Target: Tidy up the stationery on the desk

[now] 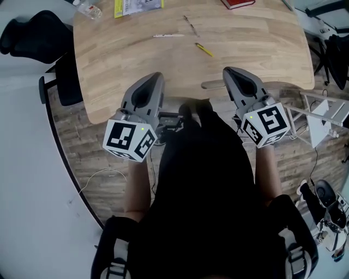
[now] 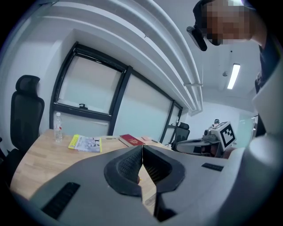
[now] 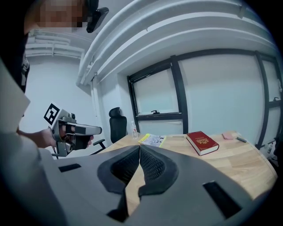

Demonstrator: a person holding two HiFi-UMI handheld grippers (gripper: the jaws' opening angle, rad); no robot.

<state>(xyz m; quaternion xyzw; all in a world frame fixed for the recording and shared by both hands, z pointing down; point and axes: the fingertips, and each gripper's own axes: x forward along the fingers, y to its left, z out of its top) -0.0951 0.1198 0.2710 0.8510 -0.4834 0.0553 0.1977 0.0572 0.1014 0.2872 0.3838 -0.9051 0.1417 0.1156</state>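
On the wooden desk (image 1: 245, 38) lie a white pen (image 1: 168, 35), a thin dark pen (image 1: 190, 25) and a yellow pen (image 1: 204, 50), all near the middle. My left gripper (image 1: 156, 77) hovers at the desk's near edge, shut and empty. My right gripper (image 1: 227, 71) sits level with it, also shut with nothing between its jaws. The left gripper view shows its tips (image 2: 142, 147) pressed together; the right gripper view shows the same (image 3: 139, 146). Both grippers are well short of the pens.
A red book (image 1: 238, 3) (image 3: 202, 142) lies at the desk's far side, a yellow booklet (image 1: 136, 6) (image 2: 85, 143) and a water bottle (image 1: 88, 8) (image 2: 57, 127) at the far left. A black office chair (image 1: 32, 32) stands left of the desk. White frames (image 1: 322, 111) stand at the right.
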